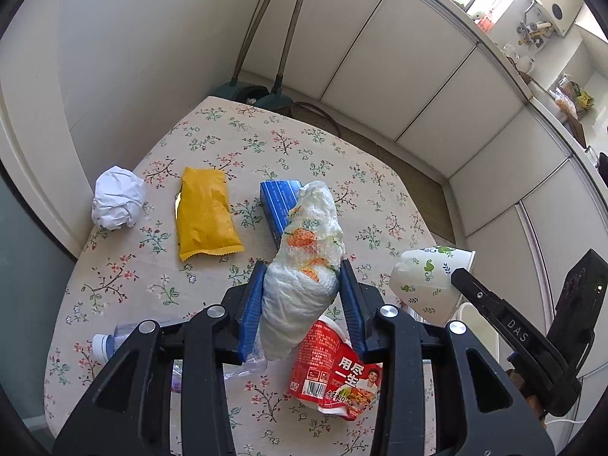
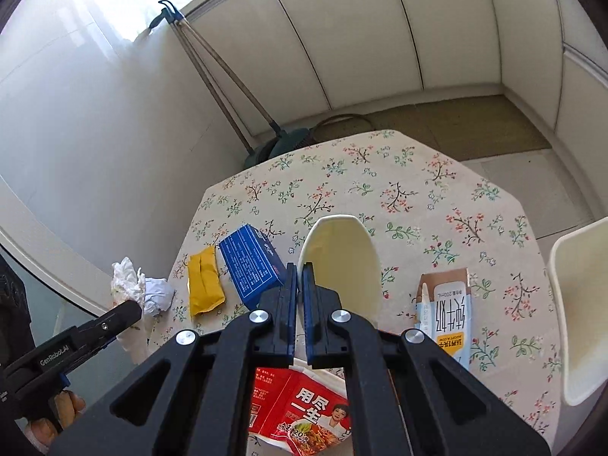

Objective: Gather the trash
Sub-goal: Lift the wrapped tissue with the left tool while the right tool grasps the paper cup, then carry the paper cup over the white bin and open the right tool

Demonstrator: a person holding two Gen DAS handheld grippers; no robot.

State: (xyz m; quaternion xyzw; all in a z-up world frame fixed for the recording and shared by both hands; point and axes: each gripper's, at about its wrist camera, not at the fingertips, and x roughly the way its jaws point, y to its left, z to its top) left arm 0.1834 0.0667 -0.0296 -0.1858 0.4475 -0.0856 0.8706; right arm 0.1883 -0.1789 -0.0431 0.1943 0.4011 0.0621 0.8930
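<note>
Left tool [image 1: 302, 281] clamps crumpled tissue [image 1: 304, 266]; right tool [image 2: 301, 285] pinches, seemingly, paper cup's rim [image 2: 342, 258].

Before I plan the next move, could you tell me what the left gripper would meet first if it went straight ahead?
The left gripper, shut on a tissue wad, points at the blue box; that probably comes first, though depth is unclear.

Bright daylight, sharp, fisheye-warped edges

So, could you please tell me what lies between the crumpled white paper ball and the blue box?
The yellow snack packet lies flat between the paper ball and blue box; both views show it.
</note>
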